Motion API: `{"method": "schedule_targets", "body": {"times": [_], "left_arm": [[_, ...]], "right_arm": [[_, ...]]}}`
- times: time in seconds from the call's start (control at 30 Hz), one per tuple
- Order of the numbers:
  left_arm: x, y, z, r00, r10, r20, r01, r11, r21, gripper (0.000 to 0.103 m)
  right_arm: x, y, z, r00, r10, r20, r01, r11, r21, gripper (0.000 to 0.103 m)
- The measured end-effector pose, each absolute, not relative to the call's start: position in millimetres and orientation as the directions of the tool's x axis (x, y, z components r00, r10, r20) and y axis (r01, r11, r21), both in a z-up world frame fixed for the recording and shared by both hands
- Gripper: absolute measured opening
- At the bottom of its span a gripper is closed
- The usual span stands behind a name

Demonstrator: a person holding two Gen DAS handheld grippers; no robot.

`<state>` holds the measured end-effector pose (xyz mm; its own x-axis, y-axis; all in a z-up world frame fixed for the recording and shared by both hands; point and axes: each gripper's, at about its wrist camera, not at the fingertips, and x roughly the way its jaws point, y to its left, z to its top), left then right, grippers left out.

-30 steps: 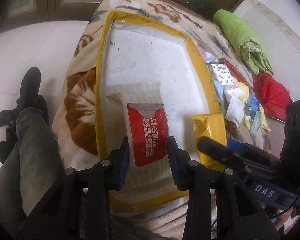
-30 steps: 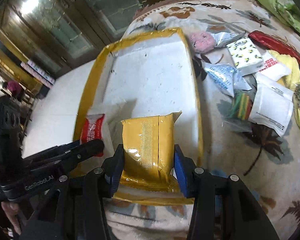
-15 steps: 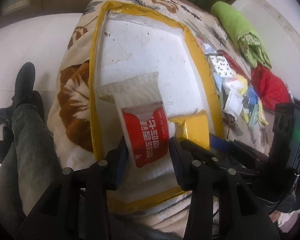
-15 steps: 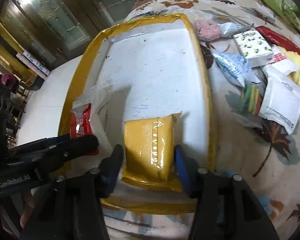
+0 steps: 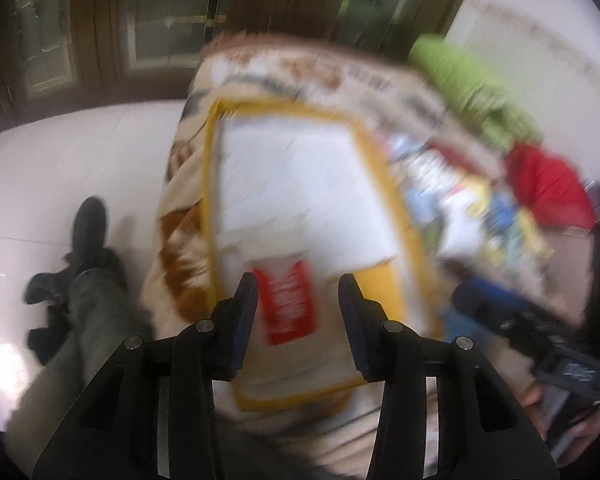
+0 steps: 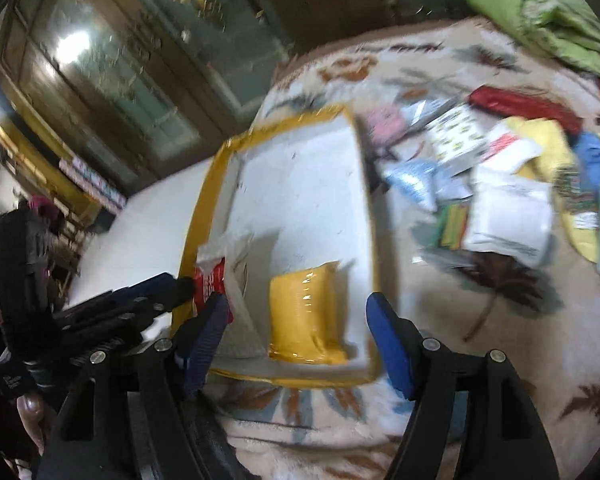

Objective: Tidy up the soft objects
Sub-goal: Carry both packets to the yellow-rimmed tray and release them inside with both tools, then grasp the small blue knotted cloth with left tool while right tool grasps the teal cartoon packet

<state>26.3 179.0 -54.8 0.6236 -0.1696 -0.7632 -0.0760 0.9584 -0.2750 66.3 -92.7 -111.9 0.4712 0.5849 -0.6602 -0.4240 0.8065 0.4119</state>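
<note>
Right gripper [image 6: 296, 332] opening, jaws wide around the released yellow packet [image 6: 306, 316] lying lengthwise in the tray [image 6: 300, 184]; loose packets [image 6: 508, 216] wait at two o'clock.

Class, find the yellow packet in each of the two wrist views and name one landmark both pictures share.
Left wrist view: only a blurred strip of the yellow packet shows, right of centre, just right of the red and white packet.
Right wrist view: the yellow packet lies low in the centre, in the near end of the tray.
Shared landmark: the white tray with the yellow rim.
</note>
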Motion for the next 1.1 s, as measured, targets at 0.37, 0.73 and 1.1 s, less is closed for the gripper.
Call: {"method": "schedule_targets", "body": {"times": [0.37, 0.73, 1.1], "left_arm": [[40, 112, -57, 0.539, -0.410, -0.736, -0.030, 0.864, -0.503, 0.059], [57, 11, -100, 0.288, -0.431, -0.855, 0.063, 0.900, -0.432, 0.059], [89, -19, -128, 0.192, -0.261, -0.946, -0.118, 0.951, -0.286, 0.059]], "right_arm": [[51, -195, -89, 0.561, 0.560, -0.610, -0.351, 0.828, 0.438, 0.080], [65, -256, -118, 0.551, 0.520, -0.653, -0.209, 0.844, 0.494, 0.080], [74, -266, -126, 0.548, 0.495, -0.674, -0.171, 0.856, 0.489, 0.080]]}}
